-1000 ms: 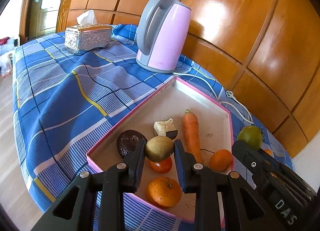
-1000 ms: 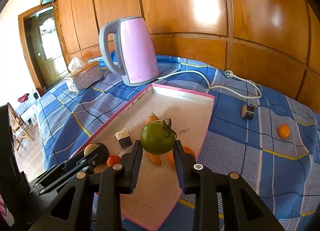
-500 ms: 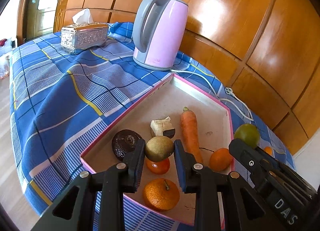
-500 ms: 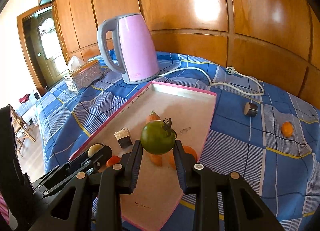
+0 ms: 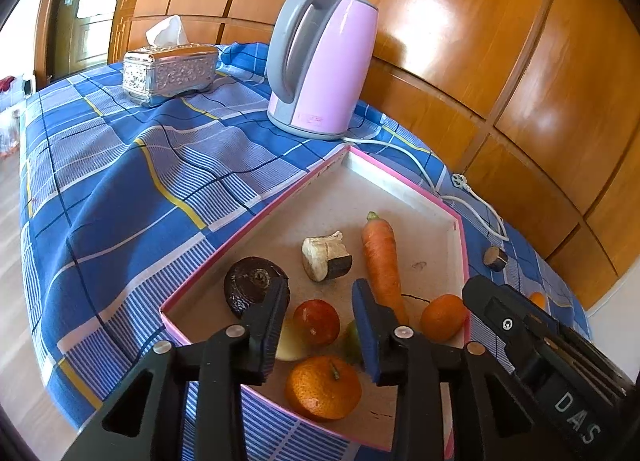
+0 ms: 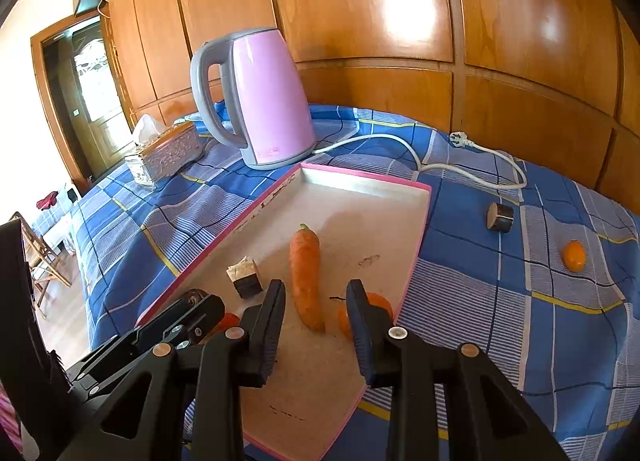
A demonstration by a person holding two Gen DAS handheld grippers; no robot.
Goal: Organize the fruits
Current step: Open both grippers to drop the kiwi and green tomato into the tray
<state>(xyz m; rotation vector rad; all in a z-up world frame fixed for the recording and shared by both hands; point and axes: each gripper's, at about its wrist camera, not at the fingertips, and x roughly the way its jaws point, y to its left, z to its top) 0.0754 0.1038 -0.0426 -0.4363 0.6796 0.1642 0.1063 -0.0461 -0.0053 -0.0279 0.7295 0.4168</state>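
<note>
A pink-rimmed tray [image 5: 256, 221] [image 6: 416, 237] lies on the blue checked cloth. In it are a carrot [image 5: 380, 253] [image 6: 306, 273], a large mandarin [image 5: 322, 387], a small orange [image 5: 442, 317] [image 6: 380, 303], a red fruit [image 5: 316, 321], a dark round fruit [image 5: 250, 285], a cut chunk [image 5: 326, 253] [image 6: 245, 277], a pale fruit [image 5: 289, 345] and a green fruit [image 5: 352, 343]. My left gripper [image 5: 320, 329] is open and empty above the pale fruit. My right gripper [image 6: 316, 321] is open and empty above the tray.
A pink kettle [image 5: 320, 57] [image 6: 256, 97] with a white cord [image 6: 460, 157] stands behind the tray. A silver tissue box [image 5: 170, 71] is far left. A small orange fruit [image 6: 574, 255] and a small cylinder [image 6: 500, 217] lie on the cloth right of the tray.
Both grippers have opened. The left let go of the pale fruit and the right let go of the green fruit; both now lie in the tray.
</note>
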